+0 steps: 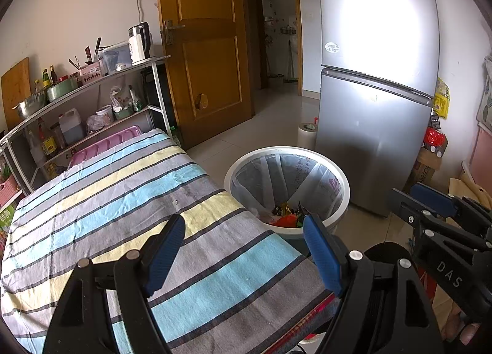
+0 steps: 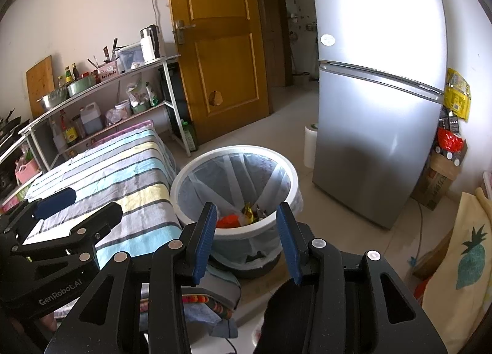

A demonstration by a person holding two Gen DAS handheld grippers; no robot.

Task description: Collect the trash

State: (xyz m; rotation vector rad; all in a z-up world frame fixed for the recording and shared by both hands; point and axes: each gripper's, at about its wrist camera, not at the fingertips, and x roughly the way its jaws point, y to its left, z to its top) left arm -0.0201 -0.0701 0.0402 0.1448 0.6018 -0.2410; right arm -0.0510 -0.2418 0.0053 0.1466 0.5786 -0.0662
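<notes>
Bin [image 2: 196, 166] base hidden behind tongs [image 2: 246, 231]

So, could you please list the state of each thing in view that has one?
Left tool: open, empty.
Right tool: open, empty.
White round bin with clear liner: uncovered, colourful wrappers at the bottom.
Brown wooden door: swung open.
Silver two-door fridge: both doors shut.
Striped tablecloth: spread flat.
</notes>
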